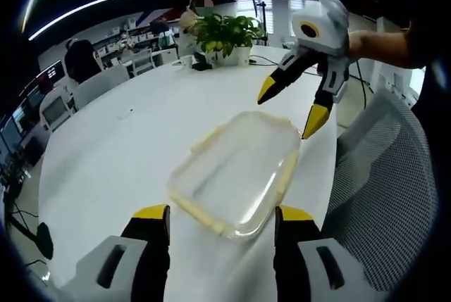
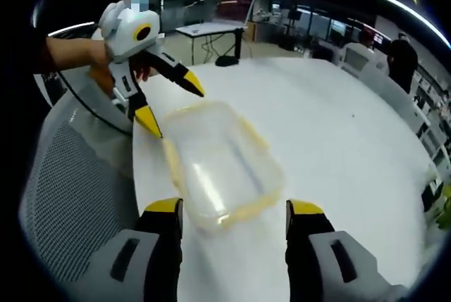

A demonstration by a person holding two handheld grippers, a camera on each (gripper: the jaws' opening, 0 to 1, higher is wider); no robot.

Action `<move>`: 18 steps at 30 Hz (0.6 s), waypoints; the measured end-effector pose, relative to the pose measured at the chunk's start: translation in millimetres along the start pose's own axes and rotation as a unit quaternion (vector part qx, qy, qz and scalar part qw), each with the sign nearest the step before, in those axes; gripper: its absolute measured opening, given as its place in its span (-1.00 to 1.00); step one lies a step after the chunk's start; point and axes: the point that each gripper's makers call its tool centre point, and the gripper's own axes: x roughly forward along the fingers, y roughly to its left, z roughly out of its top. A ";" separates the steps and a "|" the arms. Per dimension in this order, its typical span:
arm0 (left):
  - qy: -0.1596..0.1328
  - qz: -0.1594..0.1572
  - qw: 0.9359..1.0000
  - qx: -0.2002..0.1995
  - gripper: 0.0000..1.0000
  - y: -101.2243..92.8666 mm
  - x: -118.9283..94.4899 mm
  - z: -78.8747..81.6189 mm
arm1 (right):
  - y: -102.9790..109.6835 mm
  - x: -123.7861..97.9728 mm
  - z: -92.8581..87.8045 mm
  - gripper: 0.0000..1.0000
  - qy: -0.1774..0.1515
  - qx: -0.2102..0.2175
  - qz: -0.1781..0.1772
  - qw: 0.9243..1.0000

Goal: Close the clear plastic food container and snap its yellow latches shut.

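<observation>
Box (image 1: pixel 236 172) mid-frame on table (image 1: pixel 120 154), lid looks on, latches not yet snapped. Left gripper (image 1: pixel 222 221) & right gripper (image 2: pixel 232 217) both wide open, holding nothing. Next: press latches down, prob. one end each.

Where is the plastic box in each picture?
Left gripper view: the plastic box sits at centre, just above the left gripper.
Right gripper view: it sits at centre, above the right gripper.
Shared landmark: the white table with the mesh chair beside it.
</observation>
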 end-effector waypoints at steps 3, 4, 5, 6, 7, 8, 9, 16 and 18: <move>0.000 -0.003 1.000 -0.002 0.09 -0.2 1.7 -2.9 | 1.5 2.7 -1.1 0.11 -0.005 0.011 -0.004 1.000; 0.001 -0.003 1.000 0.000 0.09 -0.1 2.2 -3.8 | 2.7 4.5 -2.1 0.11 -0.005 0.012 -0.005 1.000; 0.001 -0.003 1.000 0.000 0.09 -0.1 2.7 -4.5 | 3.1 5.7 -2.8 0.11 -0.006 0.012 -0.008 1.000; 0.002 -0.005 1.000 -0.001 0.08 -0.2 3.8 -5.5 | 3.8 7.4 -3.7 0.10 -0.006 0.013 -0.010 1.000; 0.003 -0.006 1.000 -0.002 0.07 -0.5 4.6 -6.4 | 4.4 8.4 -4.3 0.10 -0.005 0.015 -0.012 1.000; 0.005 -0.007 1.000 -0.001 0.06 -0.8 5.5 -7.6 | 5.9 9.8 -4.8 0.09 -0.006 0.017 -0.011 1.000; 0.006 -0.008 1.000 0.000 0.05 -1.0 5.9 -8.2 | 6.7 10.5 -5.0 0.08 -0.006 0.018 -0.012 1.000; 0.009 -0.019 1.000 -0.001 0.00 -5.4 11.1 -7.5 | 7.1 14.9 -8.7 0.06 0.002 0.007 -0.018 1.000; 0.013 -0.021 1.000 -0.001 0.02 -5.2 12.4 -7.0 | 6.4 15.2 -8.7 0.06 0.004 0.005 -0.016 1.000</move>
